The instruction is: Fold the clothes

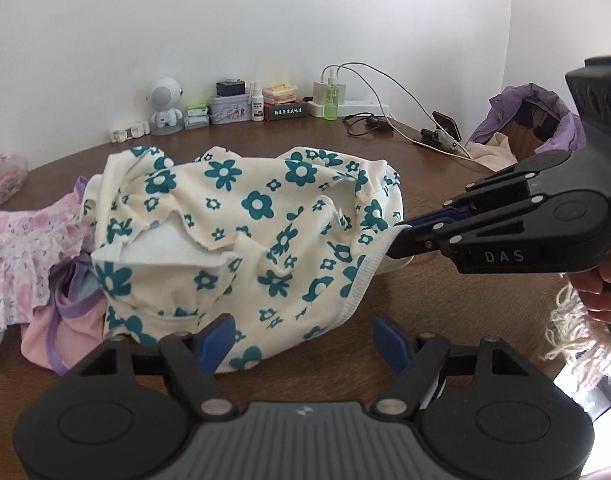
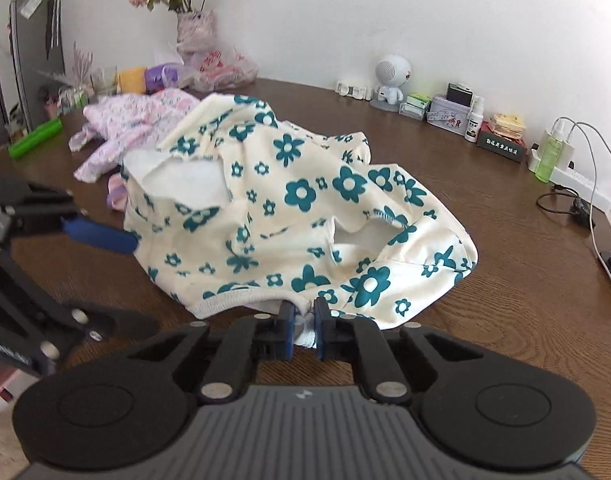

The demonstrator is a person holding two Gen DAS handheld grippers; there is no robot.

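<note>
A cream garment with teal flowers (image 1: 241,232) lies crumpled on the brown table (image 1: 425,300); it also shows in the right wrist view (image 2: 305,216). My left gripper (image 1: 305,340) is open, its blue pads either side of the garment's near edge. My right gripper (image 2: 304,320) is shut on the garment's white ribbed hem; in the left wrist view it (image 1: 401,236) comes in from the right and pinches that hem. In the right wrist view the left gripper's blue fingertip (image 2: 101,234) touches the garment's left side.
A pink floral garment (image 1: 21,248) and a lilac-trimmed piece (image 1: 73,300) lie left of the cream one. Along the far wall stand a white robot toy (image 1: 165,106), a tin (image 1: 229,108), bottles, a power strip with cables (image 1: 369,120) and a phone (image 1: 445,124). A purple-lined basket (image 1: 525,128) stands at right.
</note>
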